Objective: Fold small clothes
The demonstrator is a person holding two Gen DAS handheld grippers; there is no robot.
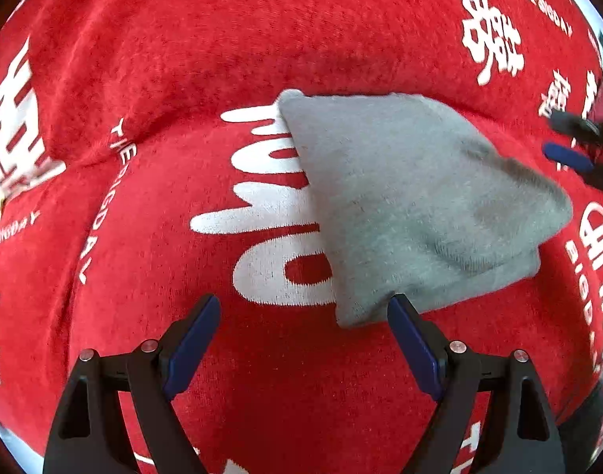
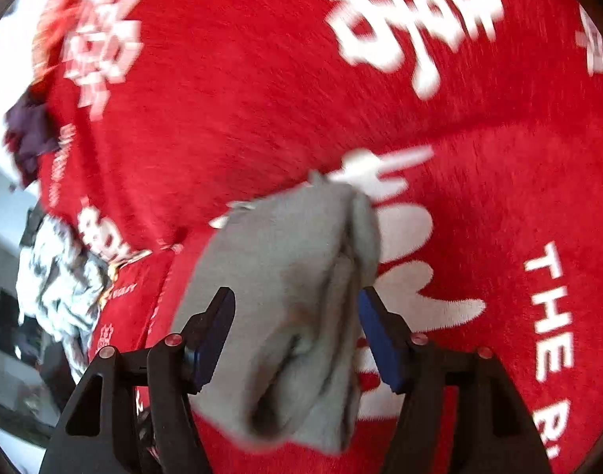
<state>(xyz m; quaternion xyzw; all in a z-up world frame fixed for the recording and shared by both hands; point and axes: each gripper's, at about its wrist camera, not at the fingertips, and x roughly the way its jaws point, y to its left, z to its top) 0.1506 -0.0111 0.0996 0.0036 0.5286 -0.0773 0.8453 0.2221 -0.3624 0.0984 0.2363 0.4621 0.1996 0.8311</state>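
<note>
Grey garment (image 1: 416, 205) is lying folded into a thick wedge on the red cloth (image 1: 183, 59) w/ white lettering, roughly mid-surface, covering part of one big white print.

L gripper (image 1: 303, 339) is hovering just short of the garment's near edge, jaws spread wide, nothing btwn them; one blue pad sits right at the near corner, whether touching can't tell. Judging: it's standing by to pin or square that edge.

R gripper (image 2: 295, 331) is sitting astride the garment's bunched end, jaws parted. In the R wrist view the grey folds are lying btwn the pads, but a gap shows on both sides, so pads aren't pressing – released, not grasping. Seen from the L wrist view, the R gripper (image 1: 570, 154) is at the garment's far right, tips just beside the cloth edge. Judging: a fold has been laid down and let go; layers at that end look loose, may spring open unless smoothed.

Containers: none in view. At the left edge of the R view, a loose heap of crumpled clothes (image 2: 60, 276) is lying off the red cloth's edge, plus a dark purple piece (image 2: 29, 134) farther up – prob. waiting their turn. View is motion-blurred, so detail there is uncertain.
</note>
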